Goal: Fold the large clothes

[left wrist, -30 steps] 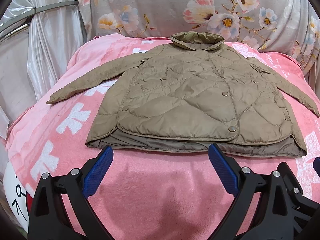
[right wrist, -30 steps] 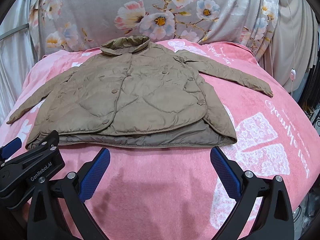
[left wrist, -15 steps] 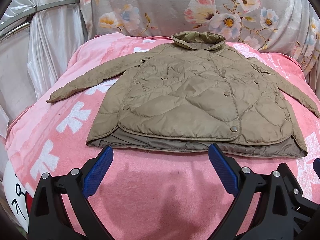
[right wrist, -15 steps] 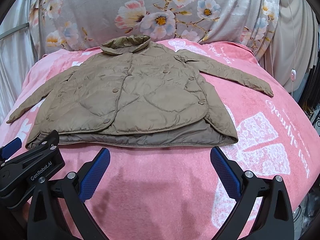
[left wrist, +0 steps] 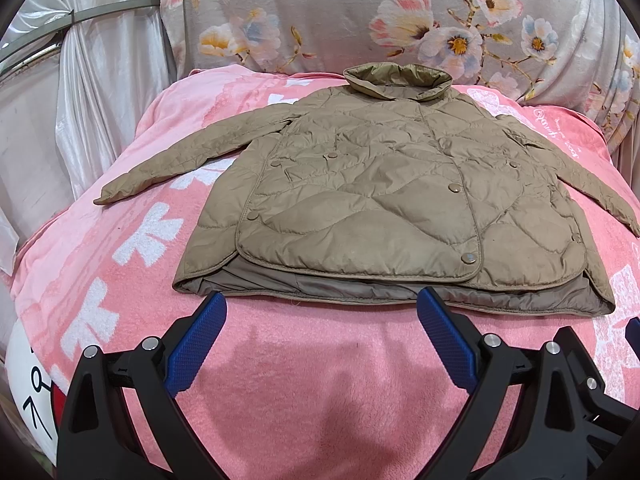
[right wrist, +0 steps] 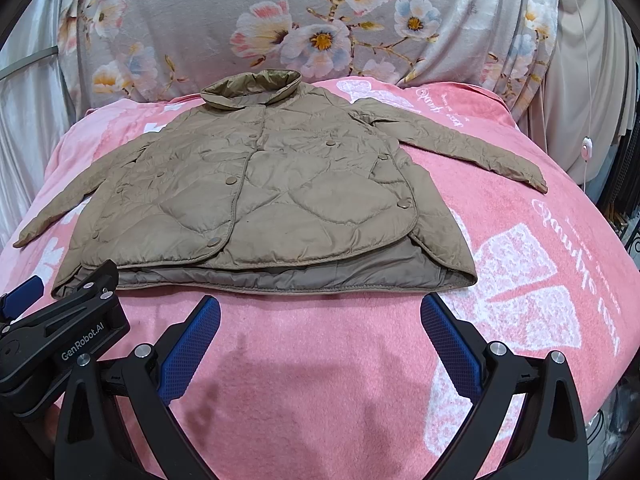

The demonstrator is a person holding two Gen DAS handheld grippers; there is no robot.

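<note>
A tan quilted jacket [left wrist: 384,200] lies flat and face up on a pink blanket [left wrist: 320,380], collar at the far side, both sleeves spread out to the sides. The same jacket [right wrist: 272,200] fills the middle of the right wrist view. My left gripper [left wrist: 322,304] is open, its blue pads just short of the jacket's near hem, with nothing between them. My right gripper [right wrist: 320,308] is open too, hovering at the hem with nothing held. The left gripper's black body [right wrist: 60,340] shows at the left edge of the right wrist view.
A grey floral cloth [left wrist: 400,12] hangs behind the bed. White curtain fabric and a metal rail [left wrist: 80,40] stand at the left. A thin cord with a small switch [right wrist: 586,146] hangs at the right. Bare pink blanket [right wrist: 520,280] lies right of the jacket.
Both views have crept very slightly; the jacket sits a touch lower and nearer in frame. Both grippers stay open and the jacket has not been moved.
</note>
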